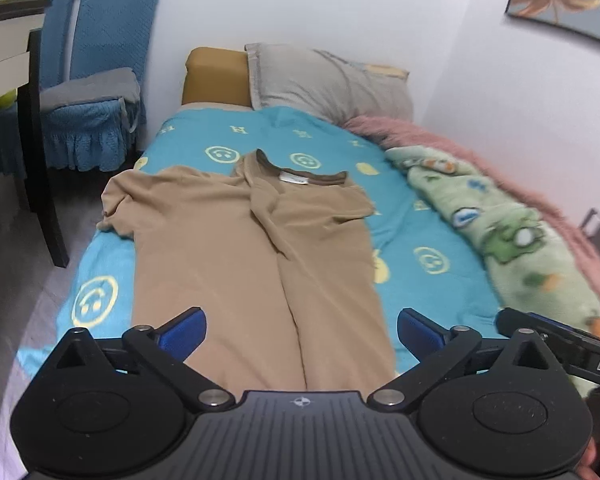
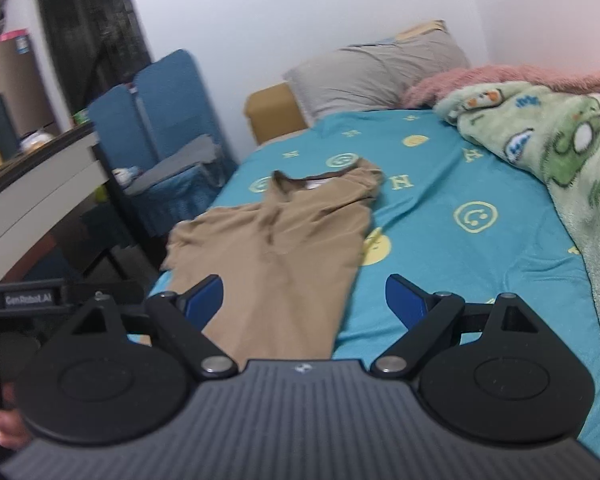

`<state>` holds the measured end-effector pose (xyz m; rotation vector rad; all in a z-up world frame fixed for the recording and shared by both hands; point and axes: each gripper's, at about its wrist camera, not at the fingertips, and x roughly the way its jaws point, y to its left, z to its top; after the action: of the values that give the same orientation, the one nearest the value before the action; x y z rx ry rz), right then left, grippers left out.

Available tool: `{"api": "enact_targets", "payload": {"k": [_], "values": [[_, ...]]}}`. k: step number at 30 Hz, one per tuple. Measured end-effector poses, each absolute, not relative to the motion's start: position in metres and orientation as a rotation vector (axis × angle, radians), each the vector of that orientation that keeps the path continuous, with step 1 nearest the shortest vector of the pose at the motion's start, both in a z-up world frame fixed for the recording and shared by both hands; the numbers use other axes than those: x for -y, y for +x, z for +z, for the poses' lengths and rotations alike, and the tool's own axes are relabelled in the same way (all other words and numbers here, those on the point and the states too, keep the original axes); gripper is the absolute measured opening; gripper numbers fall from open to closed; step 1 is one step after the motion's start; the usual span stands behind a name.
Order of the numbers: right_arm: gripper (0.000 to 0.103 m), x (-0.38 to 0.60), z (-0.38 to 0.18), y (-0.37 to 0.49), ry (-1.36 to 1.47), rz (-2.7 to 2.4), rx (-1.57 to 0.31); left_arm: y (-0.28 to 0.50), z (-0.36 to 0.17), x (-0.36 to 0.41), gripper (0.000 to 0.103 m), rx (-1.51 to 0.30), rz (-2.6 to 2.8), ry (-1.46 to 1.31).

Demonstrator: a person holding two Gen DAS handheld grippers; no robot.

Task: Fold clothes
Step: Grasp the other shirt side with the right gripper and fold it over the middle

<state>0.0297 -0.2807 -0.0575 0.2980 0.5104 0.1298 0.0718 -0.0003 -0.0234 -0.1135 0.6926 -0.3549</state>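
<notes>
- Left wrist view: the left gripper (image 1: 302, 330) is hovering released, jaws wide and empty, over the near hem of a tan T-shirt (image 1: 252, 248) that is lying partly folded on the turquoise bedsheet (image 1: 432, 232).
- Right wrist view: the right gripper (image 2: 304, 300) is also hanging released and empty above the shirt's near right edge.

Left gripper (image 1: 302, 330): jaws wide apart, nothing between them. Ahead of it, tan T-shirt (image 1: 252, 248) laid on turquoise bedsheet (image 1: 428, 232), collar farthest away. Beyond: grey pillow (image 1: 324, 80). To its right: green blanket (image 1: 512, 236). Far left: blue chairs (image 1: 96, 76).
</notes>
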Motion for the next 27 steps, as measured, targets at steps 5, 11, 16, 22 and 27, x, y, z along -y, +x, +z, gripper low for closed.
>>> {"api": "enact_targets", "payload": {"k": [5,11,16,22,27], "values": [[0.089,0.266,-0.045,0.029,0.222,0.176,-0.545,0.063,-0.016,-0.034,0.103,-0.659,-0.326,-0.137],[0.089,0.2,-0.025,0.106,0.049,0.255,-0.587,0.083,-0.024,-0.078,0.103,-0.657,-0.311,-0.16],[0.089,0.114,-0.035,0.202,-0.054,0.405,-0.639,0.108,-0.052,-0.114,0.103,-0.715,-0.271,-0.226],[0.089,0.001,-0.085,0.3,-0.186,0.56,-0.723,0.137,-0.09,-0.135,0.102,-0.793,-0.221,-0.288],[0.071,-0.053,-0.133,0.353,-0.242,0.571,-0.806,0.156,-0.112,-0.157,0.101,-0.841,-0.152,-0.357]]}}
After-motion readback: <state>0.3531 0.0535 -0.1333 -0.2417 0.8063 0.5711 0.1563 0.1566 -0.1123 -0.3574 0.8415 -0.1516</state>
